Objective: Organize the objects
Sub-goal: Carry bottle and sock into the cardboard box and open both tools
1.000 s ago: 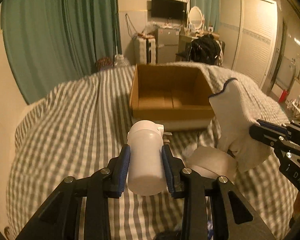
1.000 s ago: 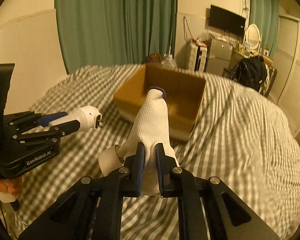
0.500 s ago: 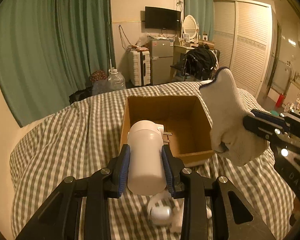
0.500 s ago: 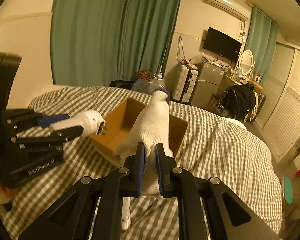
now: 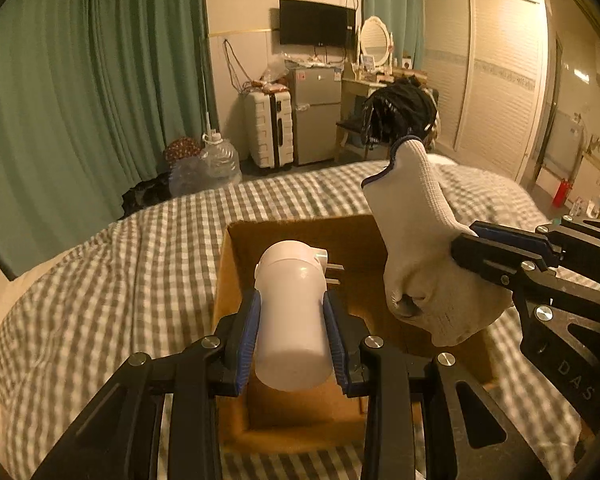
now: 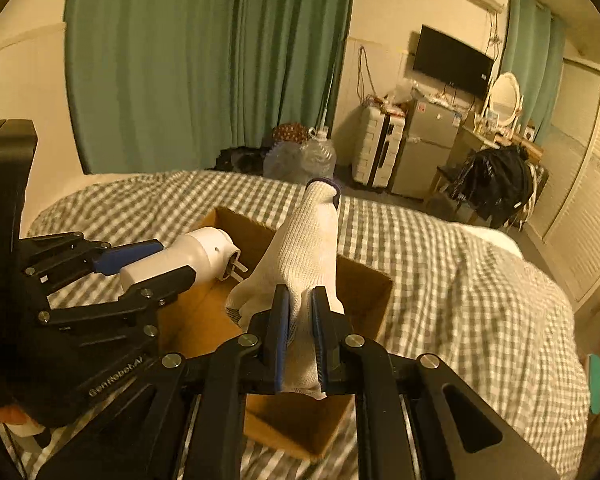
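My left gripper (image 5: 291, 308) is shut on a white cylindrical plug-in device (image 5: 291, 312) with metal prongs at its far end. It hangs over the open cardboard box (image 5: 236, 424) on the checked bed. My right gripper (image 6: 300, 304) is shut on a white knitted glove (image 6: 306, 252) with a dark cuff, also above the box (image 6: 364, 280). In the left wrist view the glove (image 5: 416, 248) and the right gripper (image 5: 466, 246) stand to the right of the device. The right wrist view shows the left gripper (image 6: 168, 260) and device (image 6: 192, 254) at the left.
The checked bedspread (image 5: 120, 280) surrounds the box on all sides. Beyond the bed's far edge stand green curtains (image 5: 80, 80), water jugs (image 5: 216, 160), a white suitcase (image 5: 268, 128), a small fridge (image 5: 316, 116) and a chair with dark clothes (image 5: 400, 112).
Both grippers moved forward across the bed with their loads and now hang over the box. The white objects lying on the bedspread have dropped out of view.
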Motion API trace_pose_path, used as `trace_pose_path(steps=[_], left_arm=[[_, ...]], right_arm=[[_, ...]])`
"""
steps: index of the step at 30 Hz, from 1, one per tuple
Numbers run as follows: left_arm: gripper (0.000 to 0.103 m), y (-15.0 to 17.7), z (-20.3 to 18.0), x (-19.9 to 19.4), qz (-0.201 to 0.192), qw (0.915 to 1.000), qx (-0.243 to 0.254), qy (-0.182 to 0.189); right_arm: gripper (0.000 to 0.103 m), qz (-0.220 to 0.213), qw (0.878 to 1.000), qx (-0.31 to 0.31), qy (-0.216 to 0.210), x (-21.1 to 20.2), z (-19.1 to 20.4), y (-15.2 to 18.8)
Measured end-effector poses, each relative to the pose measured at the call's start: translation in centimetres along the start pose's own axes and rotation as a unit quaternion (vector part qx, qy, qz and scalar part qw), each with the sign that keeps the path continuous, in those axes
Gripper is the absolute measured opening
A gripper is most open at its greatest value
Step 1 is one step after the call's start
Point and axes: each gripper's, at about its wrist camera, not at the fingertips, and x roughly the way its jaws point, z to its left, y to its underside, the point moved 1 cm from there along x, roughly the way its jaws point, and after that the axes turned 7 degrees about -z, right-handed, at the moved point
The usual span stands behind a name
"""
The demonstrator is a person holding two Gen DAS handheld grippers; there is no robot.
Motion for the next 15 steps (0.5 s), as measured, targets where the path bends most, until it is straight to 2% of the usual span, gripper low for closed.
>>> trace_pose_path(steps=[5,9,13,15], left_arm=[[0.033,1.9,-0.4,3.0,0.026,0.9996,0.008,0.008],[0.033,2.7,-0.9,4.1,0.040,0.9990,0.017,0.008],[0.037,2.6,-1.3,3.4,0.041,0.9989,0.022,0.011],[0.060,2.3,-1.5,2.5,0.039,0.9990,0.021,0.007]], right_arm=[[0.011,0.039,0.999,0.012,-0.011,4.8,-0.8,2.6],[0.012,0.065,0.997,0.029,-0.022,6.1,-1.1,4.3],[0.027,0.047,0.998,0.046,-0.021,4.8,-2.2,4.1],[0.041,0.034,0.998,0.057,-0.018,3.6,-2.7,3.8]])
